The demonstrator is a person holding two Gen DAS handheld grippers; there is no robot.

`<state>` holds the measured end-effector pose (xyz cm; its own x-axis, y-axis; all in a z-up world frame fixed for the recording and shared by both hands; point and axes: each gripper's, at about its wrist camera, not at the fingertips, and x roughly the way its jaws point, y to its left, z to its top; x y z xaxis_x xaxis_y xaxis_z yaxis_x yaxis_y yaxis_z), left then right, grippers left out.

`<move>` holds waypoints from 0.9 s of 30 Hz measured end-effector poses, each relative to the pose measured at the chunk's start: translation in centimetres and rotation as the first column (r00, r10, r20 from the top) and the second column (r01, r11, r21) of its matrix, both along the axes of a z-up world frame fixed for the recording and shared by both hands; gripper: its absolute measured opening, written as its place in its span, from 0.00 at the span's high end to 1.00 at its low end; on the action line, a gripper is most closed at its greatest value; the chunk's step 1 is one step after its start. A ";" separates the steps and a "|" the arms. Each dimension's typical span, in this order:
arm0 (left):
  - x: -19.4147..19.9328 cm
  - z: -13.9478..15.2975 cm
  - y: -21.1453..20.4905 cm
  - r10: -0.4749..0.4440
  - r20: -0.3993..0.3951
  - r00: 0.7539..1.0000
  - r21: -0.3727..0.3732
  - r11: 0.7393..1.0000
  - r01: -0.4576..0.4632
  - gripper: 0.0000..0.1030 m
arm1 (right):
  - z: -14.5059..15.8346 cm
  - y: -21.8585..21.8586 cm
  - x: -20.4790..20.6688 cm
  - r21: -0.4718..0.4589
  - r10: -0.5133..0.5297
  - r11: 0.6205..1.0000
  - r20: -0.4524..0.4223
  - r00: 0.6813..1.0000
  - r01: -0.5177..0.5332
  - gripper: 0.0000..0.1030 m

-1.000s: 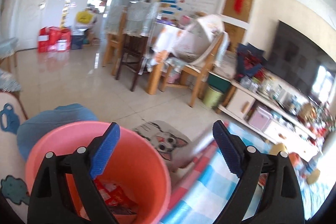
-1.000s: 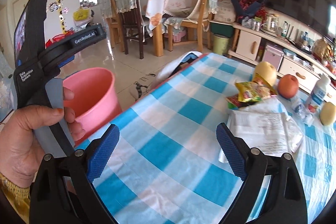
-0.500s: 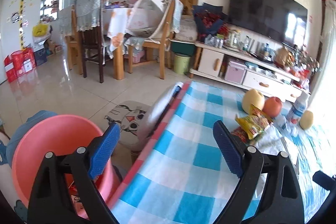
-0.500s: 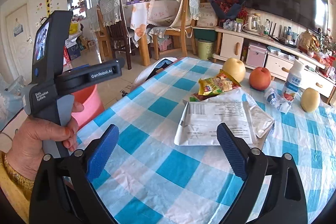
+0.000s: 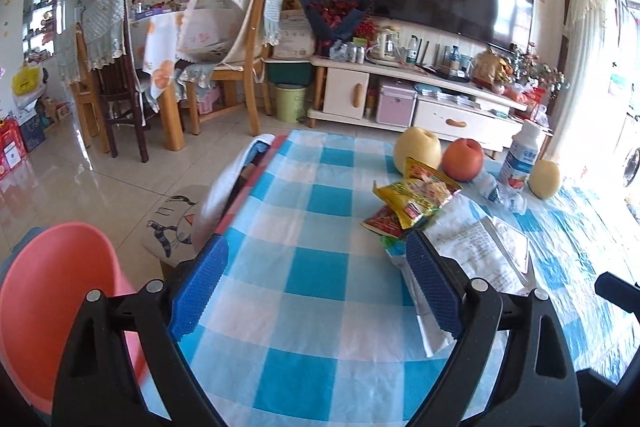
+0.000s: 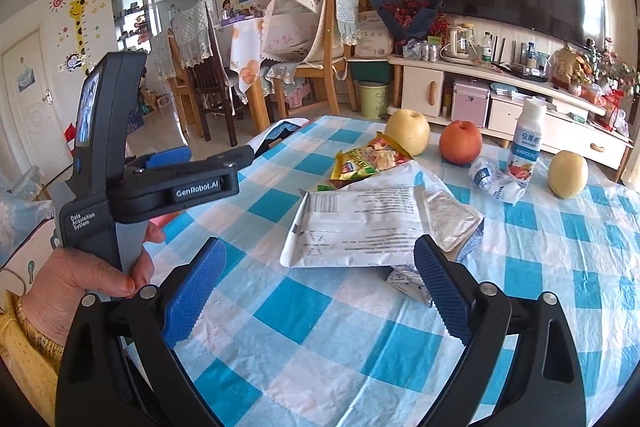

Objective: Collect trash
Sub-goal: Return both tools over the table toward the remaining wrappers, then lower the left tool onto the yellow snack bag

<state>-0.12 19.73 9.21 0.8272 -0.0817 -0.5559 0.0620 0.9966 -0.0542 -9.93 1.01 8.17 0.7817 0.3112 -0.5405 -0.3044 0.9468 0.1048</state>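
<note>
While both grippers hang over the near end of a table covered with a blue and white checked cloth [image 6: 304, 311], neither one grips anything. In its own view the left gripper [image 5: 316, 283] has its blue pads spread wide with only cloth between them; its right finger stands in front of the near edge of a flat white printed bag [image 5: 480, 247], and I cannot tell whether they touch. The right gripper [image 6: 316, 287] also has its jaws wide apart and empty, and its right finger stands before the near corner of the same bag [image 6: 360, 223], seen lying flat in the middle of the table with its silver inside showing at one end. Just behind the bag lies a yellow snack wrapper [image 6: 368, 157], partly over a red wrapper [image 5: 384, 219]. Farther back stand a yellow pear [image 6: 406, 131] and a red apple [image 6: 460, 141], and to the right of them a white drink bottle [image 6: 526, 139] stands upright, with a crumpled small bottle [image 6: 494, 181] lying beside its base and a second pear [image 6: 568, 169] near the far right edge. From the right wrist view, a person's hand [image 6: 84, 271] in a yellow sleeve holds the left gripper's handle at the table's left side. Below that edge, on the floor side, a pink bin [image 5: 52, 287] stands open at the lower left of the left wrist view, well apart from the trash on the table.
</note>
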 end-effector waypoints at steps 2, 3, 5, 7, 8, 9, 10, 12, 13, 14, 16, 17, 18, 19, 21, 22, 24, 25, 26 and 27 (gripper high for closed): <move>0.0 -0.2 -0.5 -0.012 -0.009 1.000 -0.008 1.000 0.012 0.12 | 0.1 -0.7 0.1 0.012 -0.009 1.000 0.000 1.000 0.009 0.09; 0.0 -0.3 -0.8 -0.016 -0.012 1.000 -0.012 1.000 0.016 0.12 | 0.2 -1.1 0.1 0.017 -0.015 1.000 -0.001 1.000 0.015 0.09; 0.1 -0.3 -1.3 -0.027 -0.016 1.000 -0.019 0.999 0.027 0.12 | 0.2 -1.9 0.2 0.023 -0.027 0.999 -0.003 1.000 0.027 0.09; 0.3 -0.4 -1.8 -0.039 -0.019 0.999 -0.033 0.999 0.038 0.12 | 0.1 -2.7 0.3 0.032 -0.041 0.999 -0.007 0.999 0.041 0.09; 0.5 -0.3 -2.1 -0.047 -0.020 0.999 -0.041 0.998 0.046 0.12 | 0.1 -3.1 0.4 0.037 -0.047 0.998 -0.010 0.999 0.047 0.09; 0.6 -0.4 -2.5 -0.054 -0.018 0.998 -0.043 0.998 0.053 0.12 | 0.1 -3.5 0.5 0.041 -0.053 0.998 -0.015 0.998 0.054 0.09; 0.8 -0.4 -2.8 -0.059 -0.017 0.998 -0.042 0.997 0.058 0.12 | 0.1 -3.8 0.6 0.044 -0.059 0.997 -0.017 0.998 0.060 0.09; 1.4 -0.3 -3.6 -0.080 -0.012 0.997 -0.030 0.996 0.079 0.12 | 0.1 -4.7 0.8 0.047 -0.072 0.996 -0.018 0.997 0.073 0.09; 1.7 -0.3 -4.0 -0.092 -0.007 0.996 -0.022 0.996 0.092 0.12 | 0.2 -5.1 0.9 0.050 -0.078 0.996 -0.018 0.997 0.078 0.09; 2.1 -0.3 -4.5 -0.109 0.001 0.994 -0.007 0.994 0.109 0.12 | 0.2 -5.6 1.1 0.053 -0.083 0.995 -0.018 0.996 0.084 0.09; 2.8 -0.3 -5.4 -0.141 0.011 0.990 0.027 0.990 0.141 0.12 | 0.2 -6.7 1.5 0.062 -0.097 0.993 -0.023 0.995 0.099 0.08; 3.3 -0.4 -6.1 -0.170 0.012 0.985 0.049 0.984 0.170 0.12 | 0.1 -7.3 1.9 0.066 -0.107 0.992 -0.027 0.994 0.108 0.08; 3.8 -0.5 -6.5 -0.195 0.013 0.981 0.068 0.979 0.194 0.12 | -0.1 -8.0 2.3 0.069 -0.117 0.990 -0.034 0.993 0.119 0.08; 4.1 -0.5 -6.9 -0.214 0.014 0.977 0.084 0.974 0.212 0.12 | -0.2 -8.6 2.8 0.073 -0.128 0.989 -0.044 0.991 0.131 0.08; 5.4 -1.0 -7.8 -0.265 0.002 0.964 0.107 0.959 0.263 0.12 | -0.8 -9.9 4.1 0.085 -0.149 0.984 -0.077 0.986 0.156 0.08; 5.9 -1.2 -8.2 -0.283 -0.008 0.959 0.111 0.953 0.282 0.12 | -1.1 -10.6 4.8 0.093 -0.158 0.982 -0.092 0.983 0.166 0.08; 7.1 -1.7 -9.1 -0.330 -0.034 0.943 0.129 0.934 0.332 0.12 | -1.6 -11.7 5.9 0.100 -0.168 0.979 -0.116 0.979 0.180 0.08; 7.6 -2.0 -9.5 -0.352 -0.046 0.935 0.140 0.924 0.354 0.12 | -1.9 -12.1 6.6 0.097 -0.171 0.978 -0.123 0.978 0.183 0.08; 8.3 -2.3 -9.9 -0.374 -0.059 0.926 0.152 0.913 0.379 0.12 | -2.2 -12.5 7.3 0.089 -0.172 0.979 -0.128 0.977 0.184 0.08; 8.9 -2.5 -10.3 -0.388 -0.068 0.919 0.163 0.905 0.394 0.12 | -2.5 -12.9 8.0 0.079 -0.172 0.980 -0.132 0.976 0.184 0.09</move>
